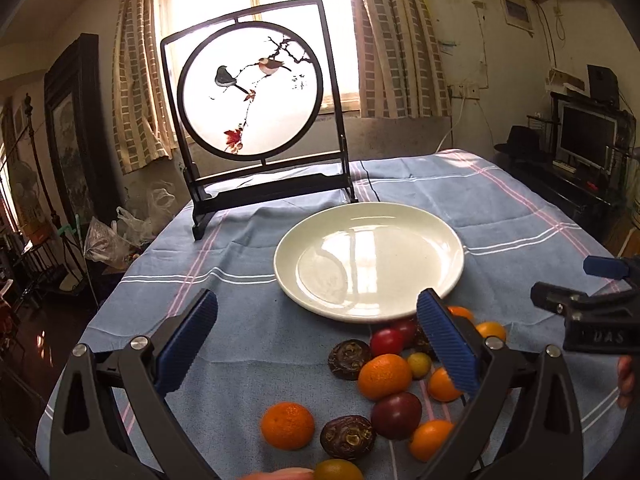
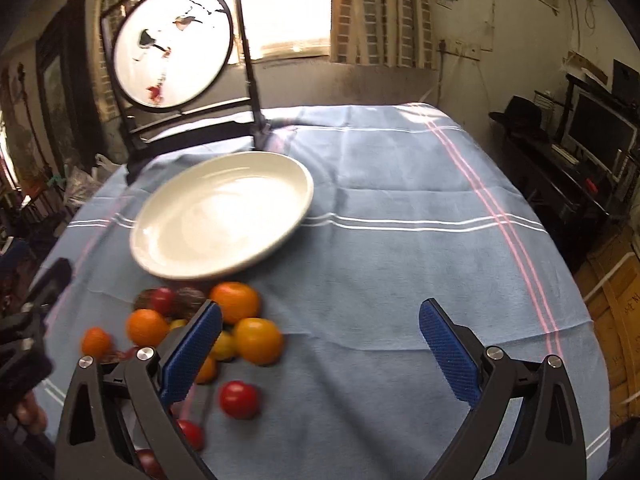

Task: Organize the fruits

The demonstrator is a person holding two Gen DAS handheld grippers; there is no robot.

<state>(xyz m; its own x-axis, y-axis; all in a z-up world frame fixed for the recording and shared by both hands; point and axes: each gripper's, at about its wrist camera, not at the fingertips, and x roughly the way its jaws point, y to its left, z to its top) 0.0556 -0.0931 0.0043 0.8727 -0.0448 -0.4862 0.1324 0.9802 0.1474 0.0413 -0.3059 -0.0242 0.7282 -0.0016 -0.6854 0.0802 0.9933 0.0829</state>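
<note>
1. A white plate [image 1: 368, 264] sits bare on the blue striped cloth [image 1: 256, 344] covering the tabletop, seen here from the left wrist camera, with a pile of fruit just off its rim at 6 o'clock.

2. The left claw [image 1: 318, 344] hangs above the cloth with its jaws spread wide and nothing between them; its blue pads [image 1: 448, 344] frame the near edge of the plate.

3. Mandarins, among them a large orange one [image 1: 384, 376] at the centre of the pile and a lone one [image 1: 287, 426] at the pile's 8 o'clock, lie mixed with red tomatoes [image 1: 386, 342], a dark purple fruit [image 1: 396, 415] and two brown, wrinkled fruits [image 1: 347, 438].

4. The right claw [image 2: 320, 352], in its own camera's blurred view, is likewise released and holds nothing; bare cloth shows between its fingers.

5. From that side the fruit cluster lies at the claw's 10 o'clock, an orange mandarin [image 2: 235, 302] nearest the plate [image 2: 224, 216] and a red tomato [image 2: 239, 399] apart at the pile's 5 o'clock.

6. A black-framed round screen painted with birds [image 1: 250, 88] stands at the plate's 11 o'clock, before a curtained window [image 1: 280, 0].

7. The right claw's black body [image 1: 592, 320] enters the left camera's view at 3 o'clock.
</note>
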